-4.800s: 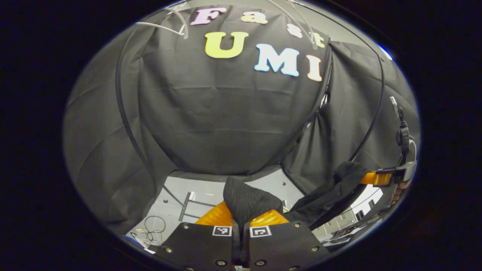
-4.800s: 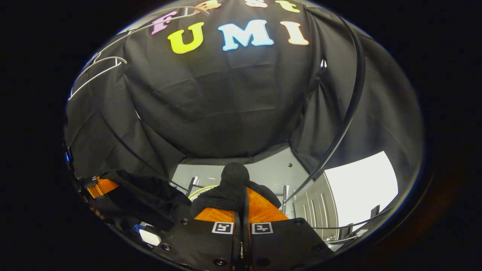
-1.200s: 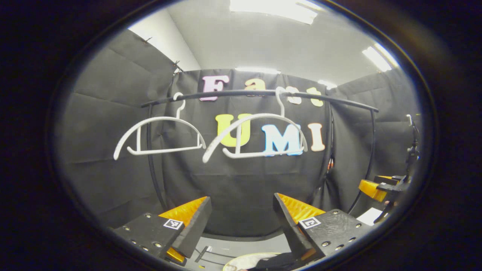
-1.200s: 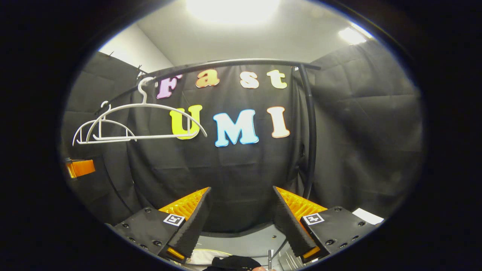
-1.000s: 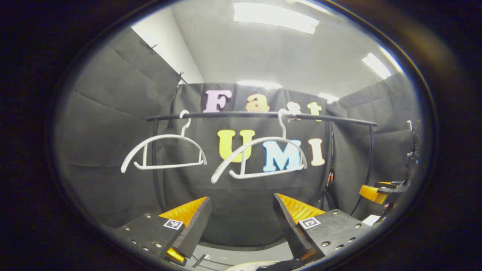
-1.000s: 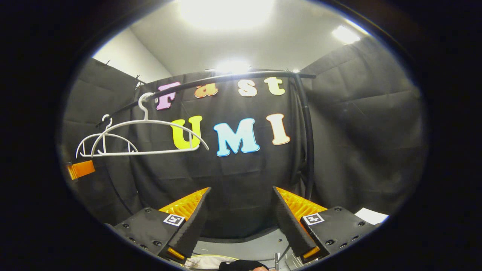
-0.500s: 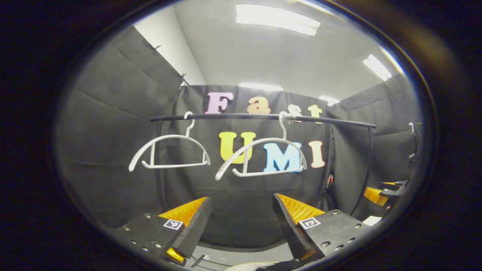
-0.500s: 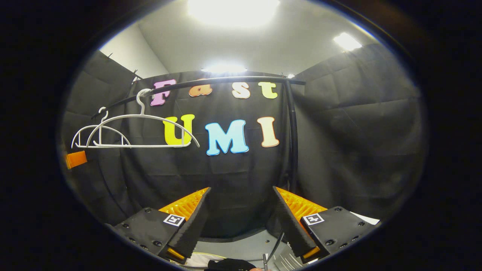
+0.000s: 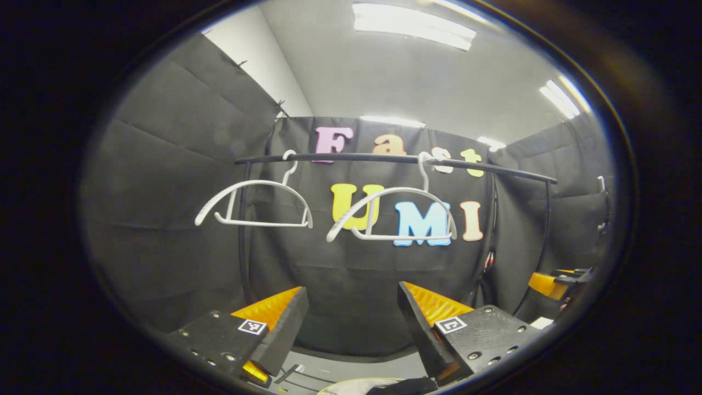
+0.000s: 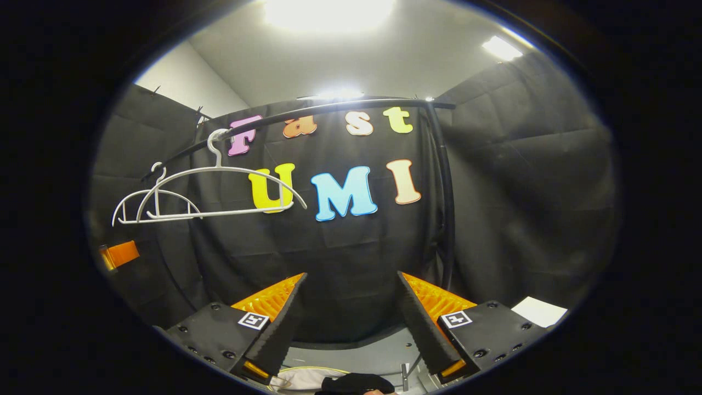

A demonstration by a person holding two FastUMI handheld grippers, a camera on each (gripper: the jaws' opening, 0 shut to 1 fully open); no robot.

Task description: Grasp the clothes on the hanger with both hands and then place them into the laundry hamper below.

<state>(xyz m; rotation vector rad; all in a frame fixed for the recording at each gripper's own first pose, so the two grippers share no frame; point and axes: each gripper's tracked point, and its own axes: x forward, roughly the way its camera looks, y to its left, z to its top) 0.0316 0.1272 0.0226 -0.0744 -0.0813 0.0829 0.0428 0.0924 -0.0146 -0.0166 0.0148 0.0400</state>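
- left gripper (image 9: 351,323): jaws wide apart, nothing held
- right gripper (image 10: 351,323): jaws wide apart, nothing held
- dark clothes (image 10: 356,382) below the right jaws, lying in the laundry hamper (image 10: 296,378)
- two white hangers (image 9: 392,214) bare on the black rail (image 9: 384,159), above and ahead of both jaws

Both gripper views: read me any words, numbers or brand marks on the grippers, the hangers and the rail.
Left gripper: none; its square tag bears a black-and-white pattern, no words.
Right gripper: the same, a patterned tag, no words.
Hangers and rail: plain, no marks.
White sheet: nothing readable on it.
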